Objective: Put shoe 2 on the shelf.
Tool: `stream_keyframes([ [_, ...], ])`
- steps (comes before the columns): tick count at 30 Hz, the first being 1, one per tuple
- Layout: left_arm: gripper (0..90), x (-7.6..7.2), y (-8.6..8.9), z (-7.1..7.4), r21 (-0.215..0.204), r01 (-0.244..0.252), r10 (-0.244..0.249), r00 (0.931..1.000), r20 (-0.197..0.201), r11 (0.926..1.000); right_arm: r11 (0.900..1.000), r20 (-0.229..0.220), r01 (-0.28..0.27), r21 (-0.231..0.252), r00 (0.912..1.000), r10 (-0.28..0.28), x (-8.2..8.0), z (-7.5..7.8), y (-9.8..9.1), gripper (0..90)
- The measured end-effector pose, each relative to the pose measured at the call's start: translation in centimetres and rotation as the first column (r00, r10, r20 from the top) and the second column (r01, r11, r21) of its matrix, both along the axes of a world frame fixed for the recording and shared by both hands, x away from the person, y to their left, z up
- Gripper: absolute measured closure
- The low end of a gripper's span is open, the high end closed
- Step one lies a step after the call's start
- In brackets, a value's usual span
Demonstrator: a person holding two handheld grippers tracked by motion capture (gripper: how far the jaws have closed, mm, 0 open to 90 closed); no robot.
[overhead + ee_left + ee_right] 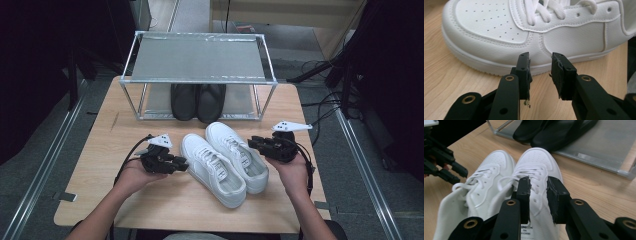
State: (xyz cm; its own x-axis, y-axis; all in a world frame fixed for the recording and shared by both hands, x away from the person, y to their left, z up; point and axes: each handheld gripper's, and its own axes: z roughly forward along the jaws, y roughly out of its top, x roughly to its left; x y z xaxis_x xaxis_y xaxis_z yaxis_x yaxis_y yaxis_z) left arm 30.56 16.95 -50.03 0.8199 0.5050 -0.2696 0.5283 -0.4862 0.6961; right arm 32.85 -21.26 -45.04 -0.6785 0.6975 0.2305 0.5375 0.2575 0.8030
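The white sneakers (225, 160) sit on the table (100, 150), not yet on the rack (200, 57) beside the black shoes (197, 100). The left gripper (181, 164) and right gripper (252, 142) flank them, jaws apart and empty.

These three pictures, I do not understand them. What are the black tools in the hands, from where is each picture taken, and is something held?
A person sits at a wooden table and holds a hand-held tool with two black jaws in each hand: the left gripper and the right gripper. The high view looks down from above the person. The two gripper views come from a camera on each tool and look along its jaws.

Between the grippers lie two white sneakers, the left one and the right one, side by side. Behind them stands a metal shoe rack with a pair of black shoes on its lower shelf.

Nothing is held. Both grippers have their jaws apart, close to the sneakers, with nothing between them.
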Motion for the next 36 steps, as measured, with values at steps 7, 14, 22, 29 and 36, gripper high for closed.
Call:
stream_keyframes([
  [7, 59.4, 0.3, 1.0, 0.3, 0.008, -0.039, 0.039, 0.9992, -0.011, 0.9992, 0.9993, 0.013, -0.038, 0.0, 0.9992, 0.038, -1.4, 0.5, 1.1, 65.3],
  [14, 55.5, 0.6, 1.7, 0.2, 0.005, -0.064, 0.064, 0.9976, -0.028, 0.998, 0.9975, 0.005, -0.069, -0.013, 0.9976, 0.069, -2.3, 0.2, 2.5, 56.0],
  [22, 53.4, 0.7, 2.2, 0.2, -0.003, -0.082, 0.082, 0.9963, -0.025, 0.9966, 0.9955, -0.038, -0.089, -0.035, 0.9955, 0.087, -2.8, -0.9, 3.8, 44.7],
  [29, 52.0, 0.9, 2.8, 0.2, -0.009, -0.102, 0.101, 0.9947, -0.019, 0.9948, 0.9911, -0.052, -0.111, -0.073, 0.9928, 0.108, -3.1, -1.8, 5.4, 39.5],
  [36, 51.1, 1.0, 3.5, 0.3, -0.015, -0.131, 0.131, 0.9913, -0.014, 0.9912, 0.9894, -0.035, -0.106, -0.099, 0.994, 0.103, -3.3, -2.1, 5.8, 41.8],
])
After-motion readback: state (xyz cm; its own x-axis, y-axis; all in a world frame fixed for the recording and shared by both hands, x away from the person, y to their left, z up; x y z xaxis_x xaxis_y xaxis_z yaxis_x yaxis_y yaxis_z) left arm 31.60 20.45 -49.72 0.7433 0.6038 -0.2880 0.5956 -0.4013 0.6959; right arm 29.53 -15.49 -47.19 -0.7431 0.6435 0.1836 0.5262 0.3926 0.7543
